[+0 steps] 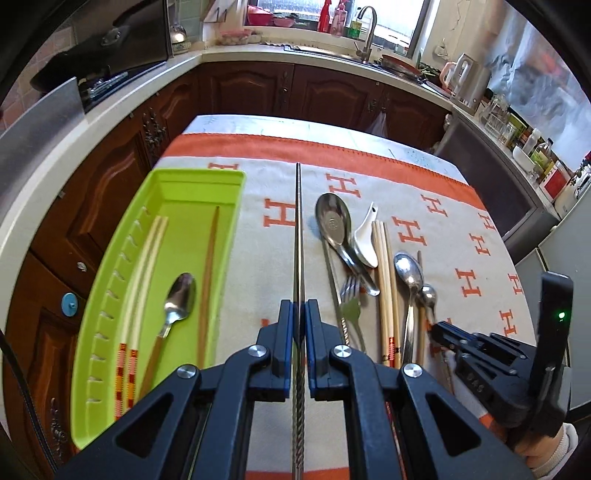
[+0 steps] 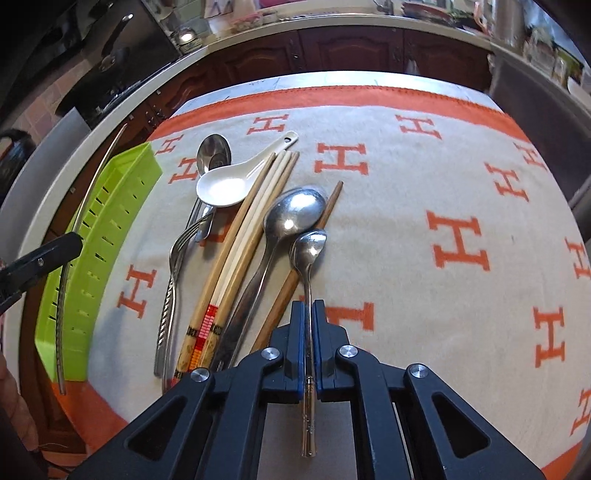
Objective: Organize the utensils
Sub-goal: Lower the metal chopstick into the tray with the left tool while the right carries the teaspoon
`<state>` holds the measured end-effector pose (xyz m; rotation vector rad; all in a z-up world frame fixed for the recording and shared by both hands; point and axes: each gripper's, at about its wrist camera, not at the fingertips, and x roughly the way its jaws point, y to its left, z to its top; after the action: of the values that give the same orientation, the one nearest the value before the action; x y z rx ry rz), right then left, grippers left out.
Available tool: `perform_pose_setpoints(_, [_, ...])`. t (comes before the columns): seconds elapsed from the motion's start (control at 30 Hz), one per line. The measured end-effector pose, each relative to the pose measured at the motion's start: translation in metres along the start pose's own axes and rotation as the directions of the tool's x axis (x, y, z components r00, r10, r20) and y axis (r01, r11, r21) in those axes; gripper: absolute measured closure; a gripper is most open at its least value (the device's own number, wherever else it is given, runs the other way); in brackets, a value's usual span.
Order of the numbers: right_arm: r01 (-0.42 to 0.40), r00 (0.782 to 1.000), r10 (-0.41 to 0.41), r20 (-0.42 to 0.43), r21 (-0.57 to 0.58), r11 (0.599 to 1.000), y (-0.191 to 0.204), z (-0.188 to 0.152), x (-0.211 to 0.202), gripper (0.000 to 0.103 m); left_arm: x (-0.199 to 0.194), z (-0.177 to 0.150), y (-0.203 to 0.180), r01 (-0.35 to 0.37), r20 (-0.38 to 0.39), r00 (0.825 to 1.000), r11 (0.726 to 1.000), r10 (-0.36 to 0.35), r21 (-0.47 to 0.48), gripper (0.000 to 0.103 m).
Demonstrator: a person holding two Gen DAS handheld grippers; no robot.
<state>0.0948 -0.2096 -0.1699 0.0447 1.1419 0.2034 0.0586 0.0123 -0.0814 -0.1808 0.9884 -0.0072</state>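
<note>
Left gripper (image 1: 299, 314): jaws clamped on a metal chopstick (image 1: 298, 229), held just right of the green tray (image 1: 110, 280).
Right gripper (image 2: 307, 314): jaws clamped on the handle of a small metal spoon (image 2: 308, 251), well right of the tray.
Loose pile (image 2: 236, 236): fork, spoons, white ceramic spoon and chopsticks on the H-patterned cloth (image 2: 424, 177), right of the tray.
Tray contents: pale chopsticks (image 1: 146, 273), a wood-handled spoon (image 1: 177, 299), one brown chopstick (image 1: 208, 280).

Orange-and-cream H-pattern cloth (image 1: 424, 206) over table; dark wooden cabinets (image 1: 258, 92); faucet (image 1: 367, 33) by window; white kettle (image 1: 463, 74).
</note>
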Motion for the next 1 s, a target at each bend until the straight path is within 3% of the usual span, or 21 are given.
perform_pose_setpoints(0.3, [-0.002,0.999,-0.001,0.054,0.054,0.999,-0.006,-0.015,-0.047,0.100,-0.032,-0.008,0.028,-0.007,0.031,0.999,0.999,0.008,-0.031,0.099])
perform_pose_setpoints(0.57, [-0.036,0.993,0.037,0.112,-0.015,0.999,0.038,-0.006,-0.096,0.100,-0.067,0.002,0.074,-0.074,0.088,0.993,0.996,0.078,-0.049,0.099])
perform_pose_setpoints(0.7, [-0.085,0.989,0.092,0.114,-0.059,0.995,0.071,0.010,-0.109,0.100,-0.058,0.007,0.097,-0.096,0.071,0.992,0.994,0.100,-0.053,0.099])
perform_pose_setpoints(1.0, [-0.197,0.977,0.202,0.065,-0.080,0.977,0.151,0.055,-0.105,0.100,-0.014,0.016,0.128,-0.065,-0.012,0.998,0.994,0.064,-0.090,0.099])
